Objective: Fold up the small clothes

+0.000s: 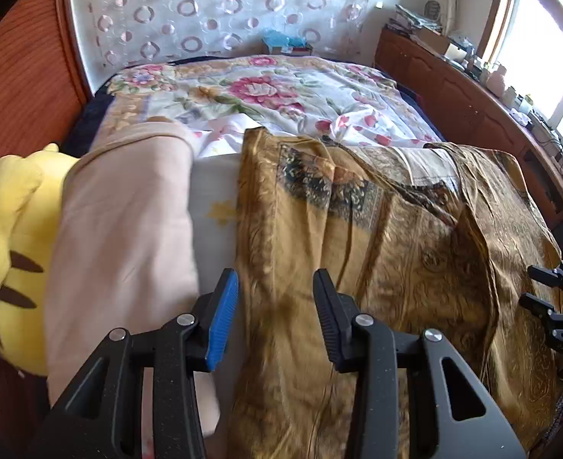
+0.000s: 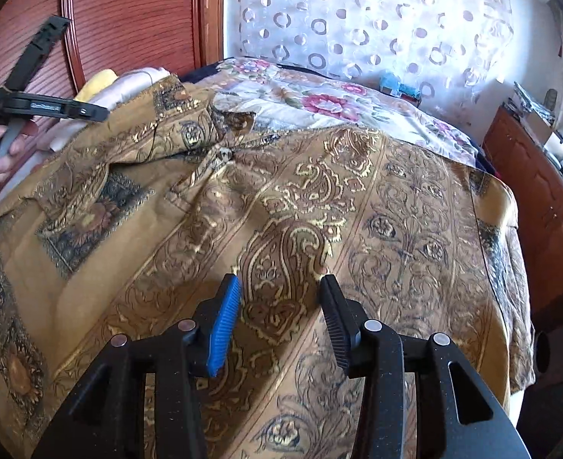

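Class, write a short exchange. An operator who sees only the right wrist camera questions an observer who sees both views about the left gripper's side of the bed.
Operator: I only see the left gripper side-on. Are its jaws open?
Observer: Yes. In the left wrist view the left gripper is open over the left edge of the golden patterned garment, with nothing pinched between its fingers.
Operator: What lies beside that edge?
Observer: A pale pink cloth. A strip of white sheet shows between it and the garment.
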Available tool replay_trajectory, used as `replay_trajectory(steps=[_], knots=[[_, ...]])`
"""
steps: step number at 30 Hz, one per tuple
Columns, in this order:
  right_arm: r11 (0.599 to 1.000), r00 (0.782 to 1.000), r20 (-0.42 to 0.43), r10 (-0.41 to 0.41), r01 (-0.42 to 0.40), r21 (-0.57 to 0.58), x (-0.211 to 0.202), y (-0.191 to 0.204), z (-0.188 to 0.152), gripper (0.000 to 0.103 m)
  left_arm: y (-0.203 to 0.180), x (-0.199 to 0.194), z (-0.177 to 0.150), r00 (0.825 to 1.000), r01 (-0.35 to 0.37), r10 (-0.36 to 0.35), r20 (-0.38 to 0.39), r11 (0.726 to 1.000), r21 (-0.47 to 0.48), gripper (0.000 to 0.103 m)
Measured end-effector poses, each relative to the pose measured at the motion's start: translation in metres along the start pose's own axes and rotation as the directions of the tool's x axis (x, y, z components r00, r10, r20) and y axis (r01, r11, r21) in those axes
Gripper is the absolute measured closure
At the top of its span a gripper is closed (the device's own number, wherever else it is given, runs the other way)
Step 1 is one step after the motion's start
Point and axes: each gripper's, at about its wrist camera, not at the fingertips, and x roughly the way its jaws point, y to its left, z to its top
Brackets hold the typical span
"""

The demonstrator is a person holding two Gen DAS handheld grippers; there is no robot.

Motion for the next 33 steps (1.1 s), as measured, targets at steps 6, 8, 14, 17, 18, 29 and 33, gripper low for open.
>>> replay_trajectory(steps=[6, 8, 14, 17, 18, 29, 33], knots=[[1.0, 1.0, 0.012, 0.015, -0.016, 0.018, 0.006, -0.004, 0.0, 0.053, 0.004, 0.013, 0.011, 1.0, 0.012, -0.012, 0.006, 1.0, 0.003, 0.062], [0.999, 1.0, 0.014, 0.028, -0.029, 0.031, 0.007, -0.009, -0.002, 0.052, 0.006, 0.015, 0.013, 1.0, -0.025, 0.024, 0.004, 1.0, 0.018, 0.064], [0.999, 1.0, 0.013, 0.018, -0.018, 0.028, 0.005, -0.008, -0.003, 0.051, 0.006, 0.025, 0.015, 0.999, -0.018, 0.019, -0.03, 0.999, 0.041, 0.069], [0.999, 1.0, 0.012, 0.019, -0.02, 0.03, 0.004, -0.009, -0.003, 0.051, -0.001, 0.026, 0.014, 0.999, -0.027, 0.029, -0.014, 0.996, 0.089, 0.083], [0.999, 1.0, 0.013, 0.019, -0.02, 0.03, 0.004, -0.009, -0.003, 0.051, -0.004, 0.024, 0.014, 0.999, -0.034, 0.034, 0.0, 0.994, 0.105, 0.092], [0.999, 1.0, 0.013, 0.017, -0.017, 0.03, 0.004, -0.009, -0.004, 0.05, 0.054, -0.028, 0.036, 0.98, -0.127, 0.125, 0.153, 0.992, 0.005, 0.1], [0.999, 1.0, 0.013, 0.015, -0.016, 0.03, 0.004, -0.009, -0.004, 0.05, 0.06, -0.029, 0.031, 0.988, -0.079, 0.078, 0.137, 0.997, 0.004, 0.1]])
